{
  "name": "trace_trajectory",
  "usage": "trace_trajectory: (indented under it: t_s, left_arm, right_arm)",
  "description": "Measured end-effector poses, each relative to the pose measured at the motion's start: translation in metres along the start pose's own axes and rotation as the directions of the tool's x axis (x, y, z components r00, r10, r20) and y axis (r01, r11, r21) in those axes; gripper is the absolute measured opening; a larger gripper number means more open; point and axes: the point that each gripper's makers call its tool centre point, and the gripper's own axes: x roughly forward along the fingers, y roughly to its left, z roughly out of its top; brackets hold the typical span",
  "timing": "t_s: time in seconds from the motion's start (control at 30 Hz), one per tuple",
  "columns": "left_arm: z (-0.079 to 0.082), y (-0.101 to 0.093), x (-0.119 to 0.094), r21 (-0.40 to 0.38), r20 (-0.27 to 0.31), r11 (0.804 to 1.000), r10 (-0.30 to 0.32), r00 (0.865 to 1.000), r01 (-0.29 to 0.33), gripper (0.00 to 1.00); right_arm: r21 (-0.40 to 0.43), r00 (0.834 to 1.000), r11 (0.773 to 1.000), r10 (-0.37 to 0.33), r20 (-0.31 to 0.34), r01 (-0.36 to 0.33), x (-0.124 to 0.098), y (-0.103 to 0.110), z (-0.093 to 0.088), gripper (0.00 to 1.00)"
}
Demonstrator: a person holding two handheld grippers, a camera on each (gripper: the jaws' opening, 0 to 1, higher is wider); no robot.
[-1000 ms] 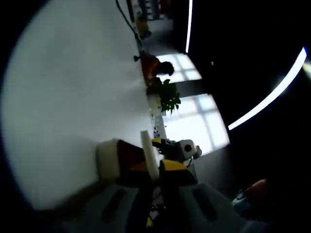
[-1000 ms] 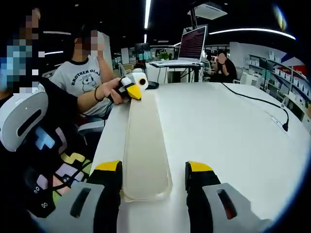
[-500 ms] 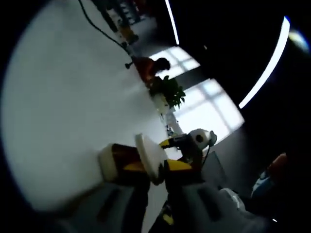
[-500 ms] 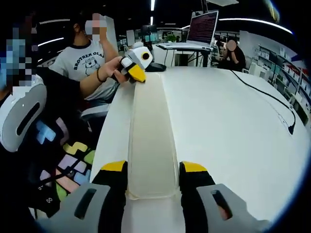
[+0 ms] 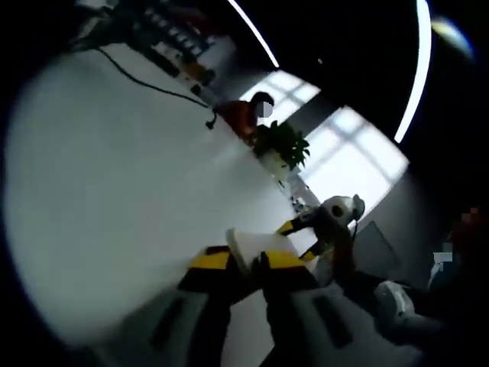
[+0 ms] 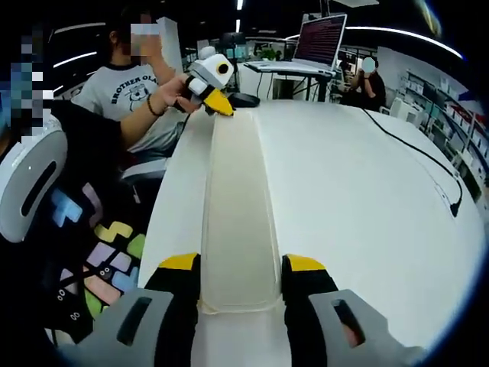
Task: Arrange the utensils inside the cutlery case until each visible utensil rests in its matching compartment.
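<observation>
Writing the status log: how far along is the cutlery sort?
Done: nothing visible; no utensils in sight. In hand: the long translucent case lies on the white table, right gripper closed on its near end, left gripper holding the far end. Left: all the sorting.

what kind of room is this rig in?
Likely an open-plan office or lab: a laptop on a stand behind the long white table, shelving along the wall, ceiling strip lights, and a potted plant by large windows.
</observation>
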Motion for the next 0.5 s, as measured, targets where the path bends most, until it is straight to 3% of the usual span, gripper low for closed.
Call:
trace_trajectory:
  t_s: [0.07, 0.3, 0.5]
  left_arm:
    - [-0.004, 0.004, 0.001, 0.023, -0.027, 0.999, 0.03, 0.999, -0.03, 0.15]
    - [-0.004, 0.01, 0.0, 0.031, -0.027, 0.997, 0.068, 0.997, -0.067, 0.15]
    - [-0.004, 0.012, -0.003, 0.169, -0.045, 0.974, 0.16, 0.986, -0.15, 0.16]
  right_arm:
    - [-0.002, 1.0, 1.0, 0.0, -0.006, 0.0, 0.0, 0.0, -0.001, 0.43]
    - [0.005, 1.0, 1.0, 0.001, -0.008, -0.001, 0.001, -0.001, -0.001, 0.43]
    - [0.009, 1.0, 1.0, 0.002, -0.014, -0.002, 0.001, -0.001, -0.002, 0.43]
